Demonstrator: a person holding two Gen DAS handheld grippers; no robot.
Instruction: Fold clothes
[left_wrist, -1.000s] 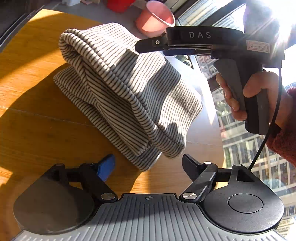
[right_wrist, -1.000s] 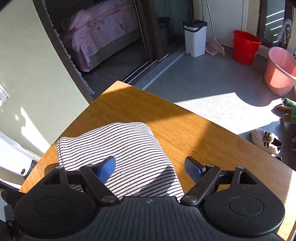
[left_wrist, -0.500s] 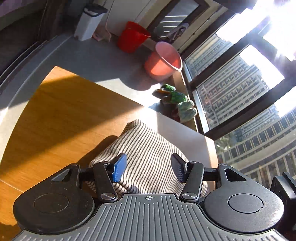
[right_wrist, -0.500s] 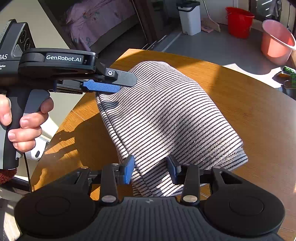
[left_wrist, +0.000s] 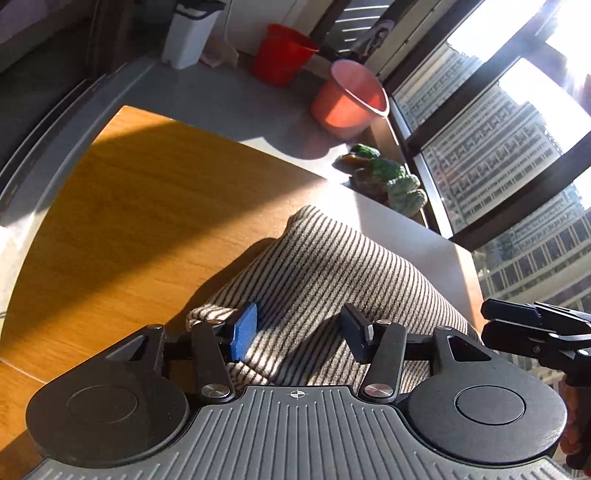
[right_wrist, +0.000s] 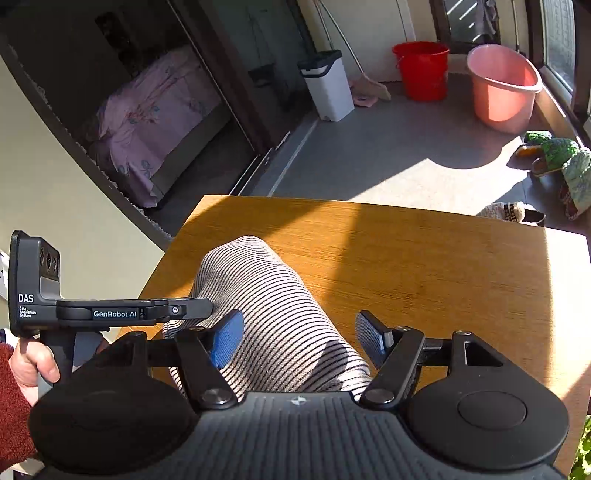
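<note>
Both tools open, nothing gripped. Left tool (left_wrist: 299, 332) straddles the near end of the striped garment (left_wrist: 332, 273), pads either side of the cloth; right tool (right_wrist: 299, 339) does the same just beside it, cloth between its fingers, offset toward the left pad. Garment looks already folded into a thick bundle lying on the counter (right_wrist: 424, 258), running straight ahead of both tools. My read: the next move is a final fold or a squaring-up. Close low on all layers at the near edge, keep both tools level, move together, or the top layer slides.
</note>
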